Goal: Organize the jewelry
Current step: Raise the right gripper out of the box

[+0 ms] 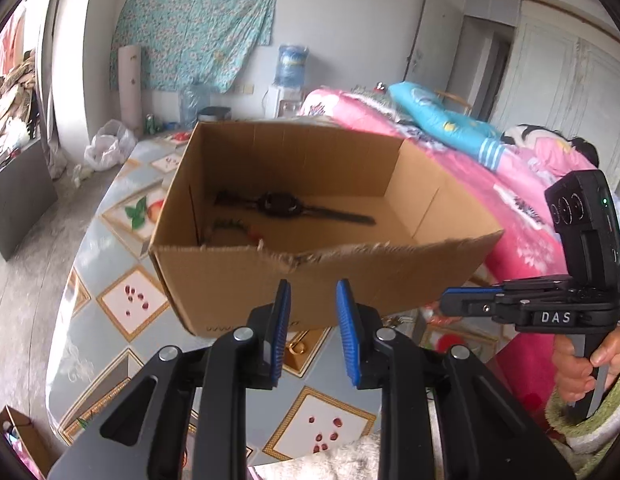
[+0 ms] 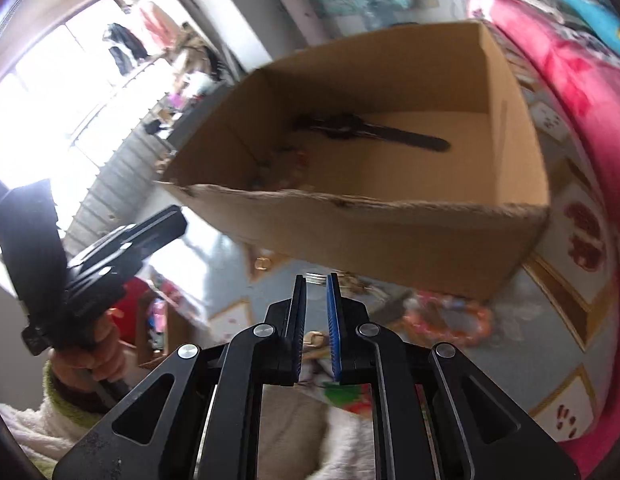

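Partly done, by the look of it. Already down inside the open cardboard box (image 1: 230,292): a black watch (image 1: 276,205) lying flat across the floor, and in the near left corner a small beaded piece (image 1: 230,228), too blurred to name. Still outside, on the patterned table (image 1: 90,280): a gold ring (image 1: 296,347) just beside the box's near wall, and, in the right wrist view, an orange-pink bead bracelet (image 2: 450,324) near the box's front corner, with other small bits around it too smeared to tell apart. So at least two pieces left to lift and drop in, probably more. Nothing carried at present: left gripper (image 1: 314,286) spread a little, pads apart with only the box wall showing through the gap; right gripper (image 2: 315,280) almost pressed together, a thin slit between the pads, pinching nothing. Both aimed down at the table in front of the box, close to the loose pieces.
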A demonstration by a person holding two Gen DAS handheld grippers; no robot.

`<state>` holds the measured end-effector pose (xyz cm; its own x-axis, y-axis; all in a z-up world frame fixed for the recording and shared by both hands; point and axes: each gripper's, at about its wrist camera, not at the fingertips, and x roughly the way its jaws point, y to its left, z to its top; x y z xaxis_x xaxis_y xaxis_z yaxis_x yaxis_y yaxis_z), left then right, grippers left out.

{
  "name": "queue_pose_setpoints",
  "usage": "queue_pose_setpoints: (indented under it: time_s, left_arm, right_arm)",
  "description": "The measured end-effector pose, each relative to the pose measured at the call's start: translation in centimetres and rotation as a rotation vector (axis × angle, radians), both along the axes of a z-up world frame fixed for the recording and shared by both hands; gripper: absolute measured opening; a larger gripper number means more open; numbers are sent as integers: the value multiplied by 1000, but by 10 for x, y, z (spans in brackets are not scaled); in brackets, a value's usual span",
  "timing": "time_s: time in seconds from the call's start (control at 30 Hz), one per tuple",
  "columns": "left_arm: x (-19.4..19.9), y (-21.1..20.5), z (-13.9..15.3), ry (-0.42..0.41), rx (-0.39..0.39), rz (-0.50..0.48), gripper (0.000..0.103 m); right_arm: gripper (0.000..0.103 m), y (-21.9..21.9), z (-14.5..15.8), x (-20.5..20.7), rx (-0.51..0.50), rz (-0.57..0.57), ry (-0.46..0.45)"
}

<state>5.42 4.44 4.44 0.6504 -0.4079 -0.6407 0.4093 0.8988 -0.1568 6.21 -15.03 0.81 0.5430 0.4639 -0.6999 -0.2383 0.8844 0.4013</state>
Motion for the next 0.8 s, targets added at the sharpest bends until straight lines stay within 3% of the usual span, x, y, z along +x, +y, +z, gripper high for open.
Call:
queue_pose_setpoints:
  time_s: [0.17, 0.8]
  left_arm:
    - [8, -1, -12, 16, 18, 36, 23]
    - [13, 2, -15, -5, 28, 43, 23]
  right_arm:
    - [12, -14, 1, 4, -29, -70, -6]
    - [10, -25, 3, 5, -19, -94, -7]
